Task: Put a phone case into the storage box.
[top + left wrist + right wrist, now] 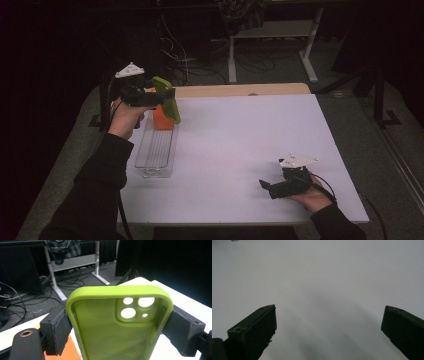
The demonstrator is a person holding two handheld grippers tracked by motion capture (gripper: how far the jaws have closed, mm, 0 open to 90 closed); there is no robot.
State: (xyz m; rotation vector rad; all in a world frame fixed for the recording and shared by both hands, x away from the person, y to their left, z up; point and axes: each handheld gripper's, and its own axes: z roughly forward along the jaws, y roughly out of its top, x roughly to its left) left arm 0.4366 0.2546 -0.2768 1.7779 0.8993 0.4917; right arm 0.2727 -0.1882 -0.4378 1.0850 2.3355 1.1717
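Note:
A lime green phone case (167, 99) (117, 330) hangs in the air above the far end of a clear plastic tray (156, 150). My left gripper (162, 96) (117, 327) is shut on it, one pad pressing each long side, and the camera cutouts face the gripper's camera. An orange object (161, 118) (62, 351) stands in the far end of the tray, just below the case. My right gripper (265, 186) (328, 322) rests low near the table's front right, jaws wide open with nothing but white tabletop between them.
The white table (240, 145) has a wooden strip (240, 90) along its far edge. Beyond it are a desk frame (272, 40) and tangled cables (200, 60) on a dark floor. A dark sleeve (97, 190) crosses the table's front left corner.

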